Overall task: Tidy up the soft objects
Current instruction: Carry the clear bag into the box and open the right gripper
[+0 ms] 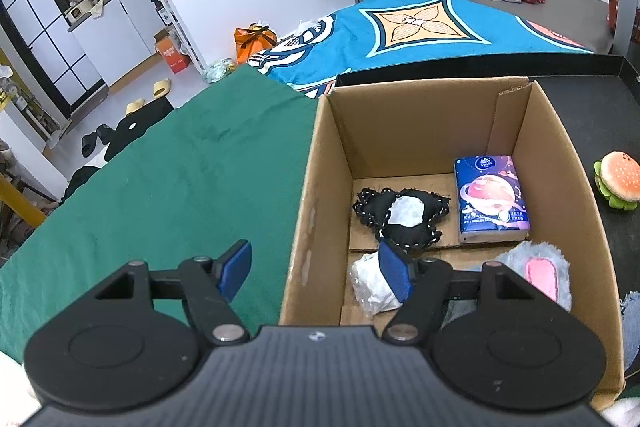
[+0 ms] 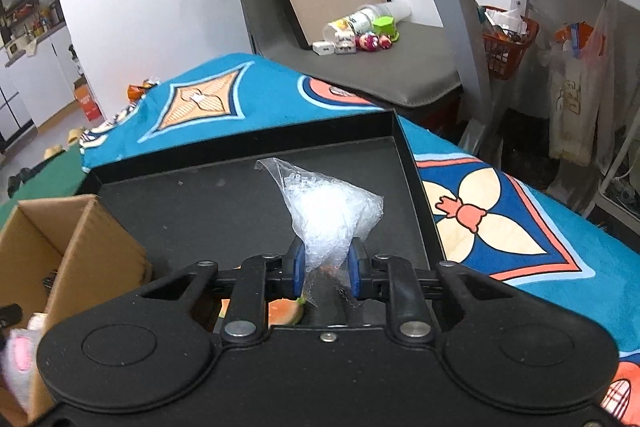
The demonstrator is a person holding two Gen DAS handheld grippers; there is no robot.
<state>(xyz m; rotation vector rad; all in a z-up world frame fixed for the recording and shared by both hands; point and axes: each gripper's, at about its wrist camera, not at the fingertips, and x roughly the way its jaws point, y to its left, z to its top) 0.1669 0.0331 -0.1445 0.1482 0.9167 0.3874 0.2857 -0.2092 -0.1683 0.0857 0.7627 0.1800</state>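
Note:
My right gripper is shut on a clear bubble-wrap bag, which sticks up above the black tray. A burger toy shows just below the jaws. My left gripper is open and straddles the left wall of the cardboard box, with one blue pad outside and the other inside. The box holds a blue tissue pack, a black stitched pouch, a white plastic wad and a grey plush with a pink patch. The burger toy lies right of the box.
A green cloth covers the table left of the box, and a blue patterned blanket lies beyond and right of the tray. A grey bench with small toys and a cup stands behind. The box corner sits at the tray's left.

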